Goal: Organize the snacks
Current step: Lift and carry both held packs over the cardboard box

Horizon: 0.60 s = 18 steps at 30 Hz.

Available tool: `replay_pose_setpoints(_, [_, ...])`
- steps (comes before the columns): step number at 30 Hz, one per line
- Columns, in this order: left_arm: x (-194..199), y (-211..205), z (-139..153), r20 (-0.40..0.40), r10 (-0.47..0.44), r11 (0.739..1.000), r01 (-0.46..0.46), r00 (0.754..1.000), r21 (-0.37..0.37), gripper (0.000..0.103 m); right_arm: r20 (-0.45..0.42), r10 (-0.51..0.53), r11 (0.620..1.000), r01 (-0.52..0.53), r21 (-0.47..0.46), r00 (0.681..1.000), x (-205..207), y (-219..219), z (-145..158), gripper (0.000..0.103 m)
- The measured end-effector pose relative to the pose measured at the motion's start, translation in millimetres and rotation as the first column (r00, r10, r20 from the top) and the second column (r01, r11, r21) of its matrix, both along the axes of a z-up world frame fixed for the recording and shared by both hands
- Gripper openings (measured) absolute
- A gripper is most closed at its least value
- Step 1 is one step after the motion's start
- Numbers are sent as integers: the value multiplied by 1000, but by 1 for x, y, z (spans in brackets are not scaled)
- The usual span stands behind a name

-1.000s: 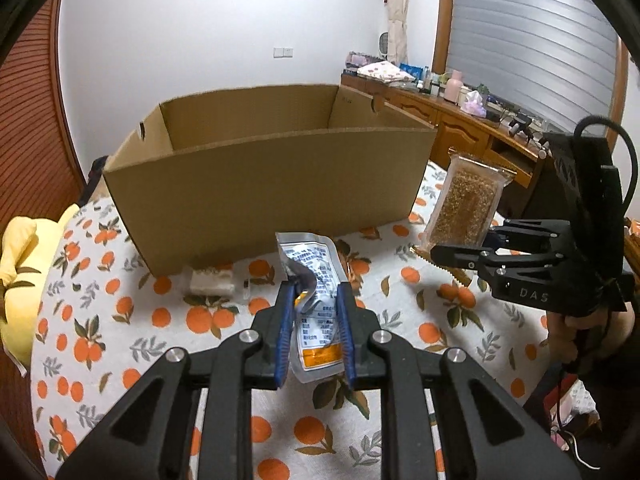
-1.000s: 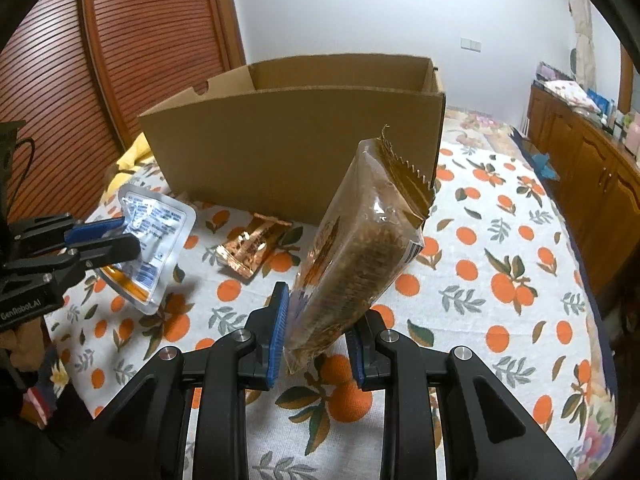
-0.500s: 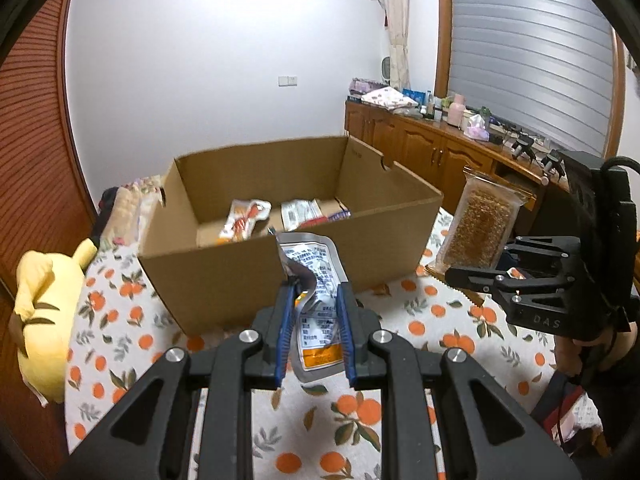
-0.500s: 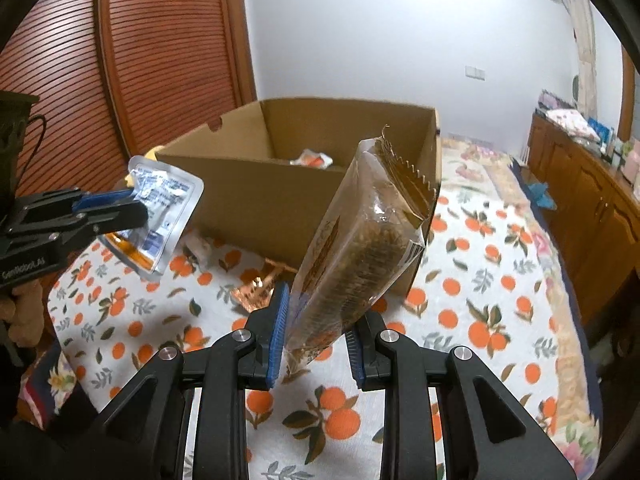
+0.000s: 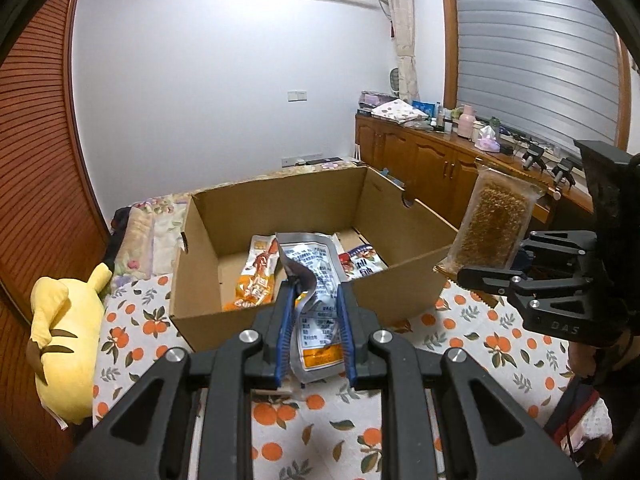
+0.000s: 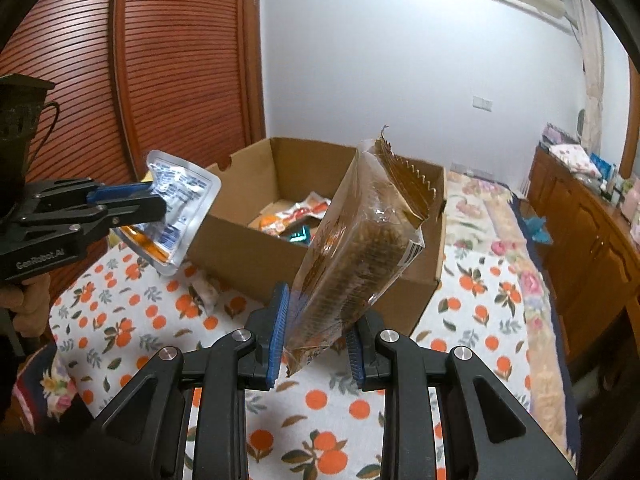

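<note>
My left gripper (image 5: 314, 316) is shut on a silver snack pouch (image 5: 316, 300) with blue print and an orange band, held in the air in front of the open cardboard box (image 5: 400, 276). My right gripper (image 6: 316, 332) is shut on a clear brown pack of grain bars (image 6: 356, 256), held upright just before the box (image 6: 240, 256). Each gripper shows in the other's view: the right gripper (image 5: 486, 280) with the brown pack (image 5: 496, 224), the left gripper (image 6: 154, 204) with the pouch (image 6: 180, 200). Several snack packets (image 5: 256, 276) lie inside the box.
The box stands on a bed with an orange-print cover (image 5: 320, 412). A yellow plush toy (image 5: 64, 340) lies at the left edge. A small white packet (image 6: 206, 292) lies on the cover near the box. Wooden cabinets (image 5: 432, 164) with clutter run along the right wall.
Both grippers rose with their packs, so the views now look down into the box and the snacks inside show. Both grips stayed the same.
</note>
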<state>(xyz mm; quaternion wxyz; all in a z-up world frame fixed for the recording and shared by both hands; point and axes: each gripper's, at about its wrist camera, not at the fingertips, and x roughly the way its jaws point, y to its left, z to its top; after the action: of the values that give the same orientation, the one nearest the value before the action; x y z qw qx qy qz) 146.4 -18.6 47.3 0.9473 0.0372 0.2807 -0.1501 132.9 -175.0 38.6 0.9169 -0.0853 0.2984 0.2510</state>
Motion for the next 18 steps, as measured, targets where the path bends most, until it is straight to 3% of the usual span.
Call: replay_pose_setpoints(18, [39, 15, 0, -31, 52, 999, -52, 998, 2, 19, -5, -12, 1000, 12, -15, 1000, 43, 17, 10, 25])
